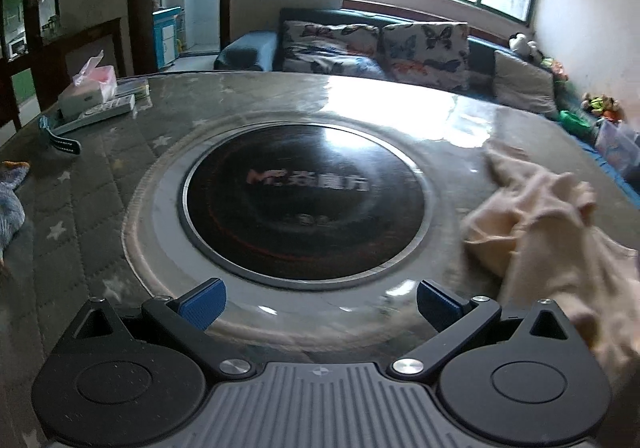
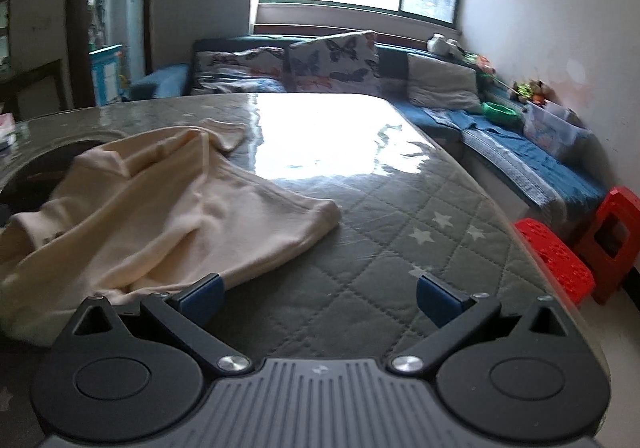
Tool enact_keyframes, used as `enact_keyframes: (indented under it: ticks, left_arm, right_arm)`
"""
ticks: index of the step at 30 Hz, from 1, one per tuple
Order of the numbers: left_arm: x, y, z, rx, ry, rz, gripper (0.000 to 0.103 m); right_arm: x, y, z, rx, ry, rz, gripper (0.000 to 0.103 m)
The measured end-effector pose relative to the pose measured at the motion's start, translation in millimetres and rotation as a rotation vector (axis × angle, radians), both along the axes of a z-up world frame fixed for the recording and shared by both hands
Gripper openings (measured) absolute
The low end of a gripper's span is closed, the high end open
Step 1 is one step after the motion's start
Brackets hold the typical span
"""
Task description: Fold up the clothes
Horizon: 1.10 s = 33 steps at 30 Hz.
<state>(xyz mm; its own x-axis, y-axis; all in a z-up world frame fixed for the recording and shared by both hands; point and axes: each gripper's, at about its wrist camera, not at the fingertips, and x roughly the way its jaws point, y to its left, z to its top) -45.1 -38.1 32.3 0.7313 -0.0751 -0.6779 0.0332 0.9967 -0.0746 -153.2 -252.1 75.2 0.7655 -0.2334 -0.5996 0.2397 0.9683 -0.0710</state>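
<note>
Cream garment crumpled, unfolded, lying on quilted table.

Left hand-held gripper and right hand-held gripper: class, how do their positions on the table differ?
The left hand-held gripper faces the round black cooktop, with the cream garment to its right. The right hand-held gripper faces bare quilted table cover, with the garment to its left. Both are open and hold nothing.
</note>
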Motion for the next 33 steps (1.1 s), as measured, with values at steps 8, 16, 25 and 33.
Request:
enact_keyframes:
  ticks: [8,16,25,33]
  left_arm:
    - [-33,-28,19,-0.012,-0.021,-0.095,0.103]
    - [-59,-54,31,0.01,-0.039,-0.177,0.103]
    - [-81,-61,31,0.009,0.001,-0.141,0.103]
    - [-96,-73,22,0.038,0.029,-0.18,0.103]
  right_arm:
    - [-14,14,7,0.016,-0.027,0.073,0.103]
    - [-23,31,11,0.019,-0.026,0.131,0.103]
    - [-35,35,10,0.112,0.009,0.037,0.103]
    - [-43,38,10,0.093,0.007,0.016,0.103]
